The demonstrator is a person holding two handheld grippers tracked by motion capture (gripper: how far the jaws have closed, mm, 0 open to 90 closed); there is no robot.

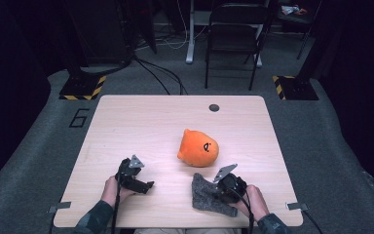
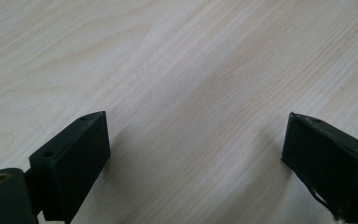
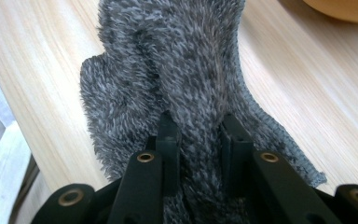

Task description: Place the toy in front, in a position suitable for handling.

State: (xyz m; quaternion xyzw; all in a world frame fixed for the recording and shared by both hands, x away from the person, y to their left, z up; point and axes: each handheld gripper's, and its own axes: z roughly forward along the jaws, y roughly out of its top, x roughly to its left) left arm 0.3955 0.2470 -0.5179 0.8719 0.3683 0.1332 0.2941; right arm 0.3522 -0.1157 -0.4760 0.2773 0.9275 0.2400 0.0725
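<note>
A grey fuzzy cloth (image 1: 205, 195) lies near the table's front edge, right of centre. My right gripper (image 1: 213, 192) is shut on the cloth (image 3: 177, 70); in the right gripper view a ridge of it is pinched between the two black fingertips (image 3: 168, 128). An orange plush toy (image 1: 197, 148) with a small dark face mark sits just beyond the cloth, apart from it; its edge (image 3: 345, 9) shows at the top right of the right gripper view. My left gripper (image 1: 148, 185) rests low over bare wood at the front left, its jaws open with nothing between the pads (image 2: 81, 149).
The light wooden table (image 1: 141, 122) has a dark round grommet (image 1: 214, 107) near its far edge. Beyond the table stand a black chair (image 1: 233, 34) and stands with yellow-black striped bases (image 1: 83, 87). The front table edge lies close behind both hands.
</note>
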